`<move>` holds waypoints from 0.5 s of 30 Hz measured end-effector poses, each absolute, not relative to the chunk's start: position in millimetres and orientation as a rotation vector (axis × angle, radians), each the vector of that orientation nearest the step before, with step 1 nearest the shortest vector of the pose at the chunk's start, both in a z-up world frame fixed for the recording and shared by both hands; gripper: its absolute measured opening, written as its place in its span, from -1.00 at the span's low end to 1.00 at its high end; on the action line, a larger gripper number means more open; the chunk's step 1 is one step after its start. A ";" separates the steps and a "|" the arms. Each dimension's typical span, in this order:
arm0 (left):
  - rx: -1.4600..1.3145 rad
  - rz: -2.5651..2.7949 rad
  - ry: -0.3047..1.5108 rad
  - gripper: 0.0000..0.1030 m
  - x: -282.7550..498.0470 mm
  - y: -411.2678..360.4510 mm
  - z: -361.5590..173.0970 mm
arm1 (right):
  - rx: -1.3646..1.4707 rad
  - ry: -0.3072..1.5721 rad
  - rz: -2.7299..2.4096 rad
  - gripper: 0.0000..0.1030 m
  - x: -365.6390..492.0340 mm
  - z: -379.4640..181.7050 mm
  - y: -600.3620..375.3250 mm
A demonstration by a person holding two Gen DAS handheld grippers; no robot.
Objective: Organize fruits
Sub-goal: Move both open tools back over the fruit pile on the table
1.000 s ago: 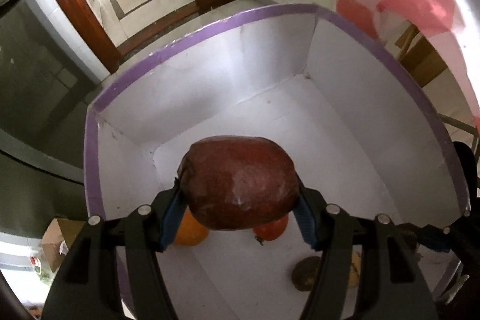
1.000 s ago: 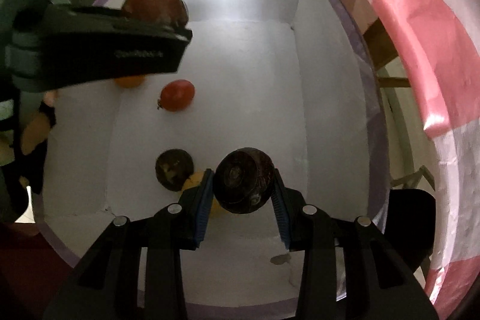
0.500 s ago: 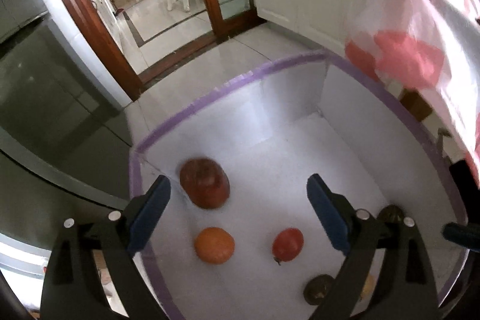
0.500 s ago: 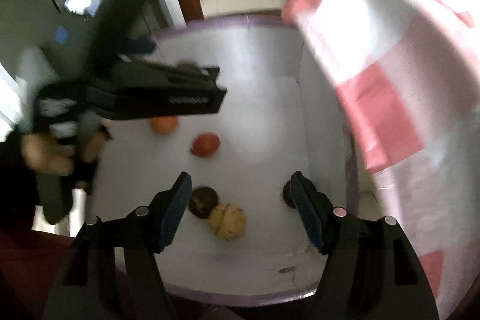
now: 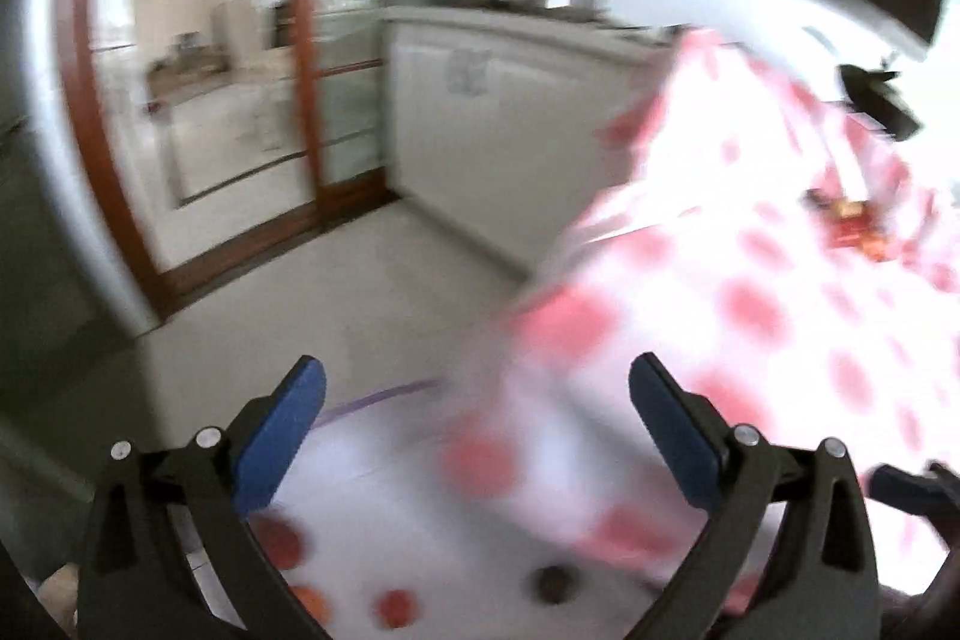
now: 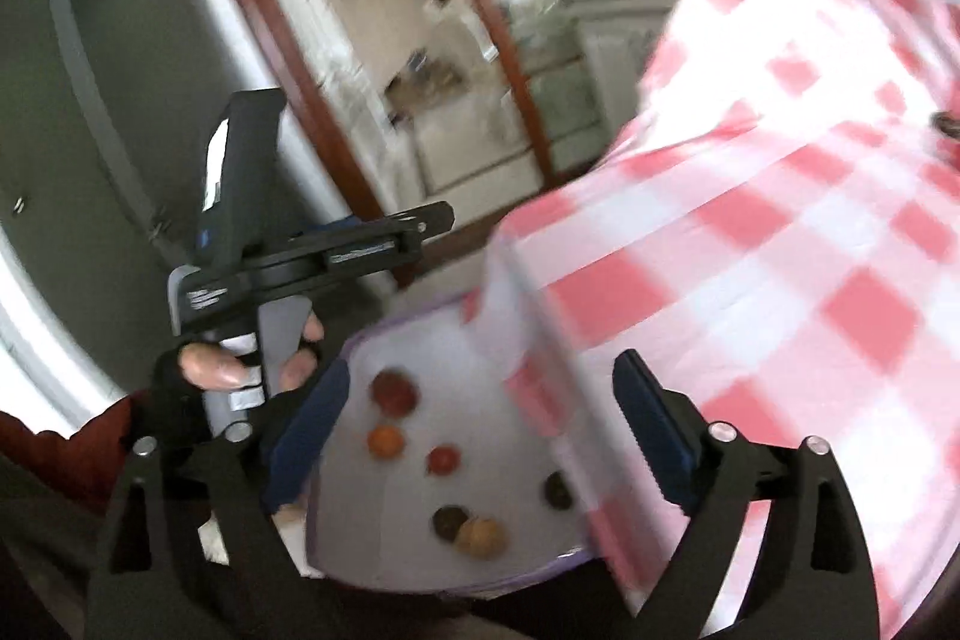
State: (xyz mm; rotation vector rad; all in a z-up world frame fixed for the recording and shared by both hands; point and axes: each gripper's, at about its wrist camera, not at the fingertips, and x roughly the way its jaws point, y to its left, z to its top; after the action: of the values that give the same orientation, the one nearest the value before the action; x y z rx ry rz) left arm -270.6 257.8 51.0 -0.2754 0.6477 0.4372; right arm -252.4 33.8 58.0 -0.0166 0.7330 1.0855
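Both tools are open and hold nothing: the left tool (image 5: 477, 421) and the right tool (image 6: 480, 427). Six fruits (image 6: 393, 393) lie in the white box (image 6: 384, 526) at six o'clock. More fruit probably waits on the checked desk (image 6: 840, 244) at three o'clock. The kitchen floor (image 5: 336, 292) is pale tile.
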 end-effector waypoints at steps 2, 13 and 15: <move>-0.283 0.350 0.639 0.97 -248.1 237.4 63.1 | 0.021 0.688 1.002 0.69 -239.0 65.0 7.9; -0.253 0.099 0.787 0.97 -51.6 113.5 41.5 | 0.161 0.645 0.462 0.70 -136.9 63.3 -124.2; -0.287 0.072 0.813 0.97 -16.1 93.3 28.1 | 0.163 0.680 0.373 0.70 -111.2 58.5 -147.1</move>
State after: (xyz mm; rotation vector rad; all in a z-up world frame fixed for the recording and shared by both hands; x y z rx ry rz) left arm -16.1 93.3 28.1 -0.2869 0.8128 0.0719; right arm -111.2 -147.1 58.5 0.1634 0.6801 0.3729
